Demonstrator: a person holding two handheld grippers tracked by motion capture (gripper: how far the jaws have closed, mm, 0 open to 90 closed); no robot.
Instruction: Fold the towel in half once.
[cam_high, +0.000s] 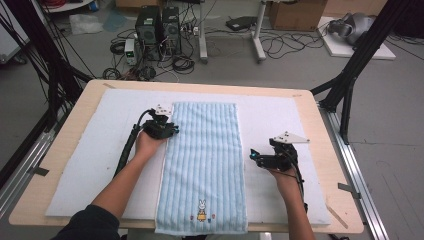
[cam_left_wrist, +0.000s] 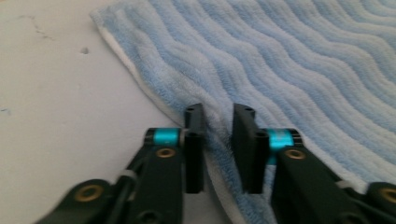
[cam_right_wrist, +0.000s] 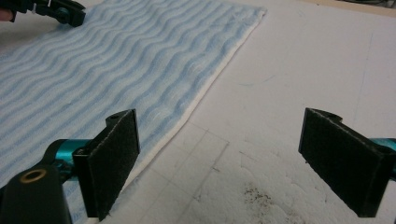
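Grasp step: left gripper (cam_left_wrist: 218, 144) fingers pinch the towel (cam_high: 202, 160) edge — right gripper (cam_right_wrist: 233, 163), fingers released, must next take its edge.

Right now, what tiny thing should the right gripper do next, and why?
Probably slide toward the towel edge and close. The right gripper stands wide open over the white mat beside that edge, while the left gripper already pinches the opposite edge.

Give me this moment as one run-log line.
left gripper: jaws pinching long edge of light blue striped terry towel | right gripper: open, beside towel's opposite edge | white foam mat: towel lies flat
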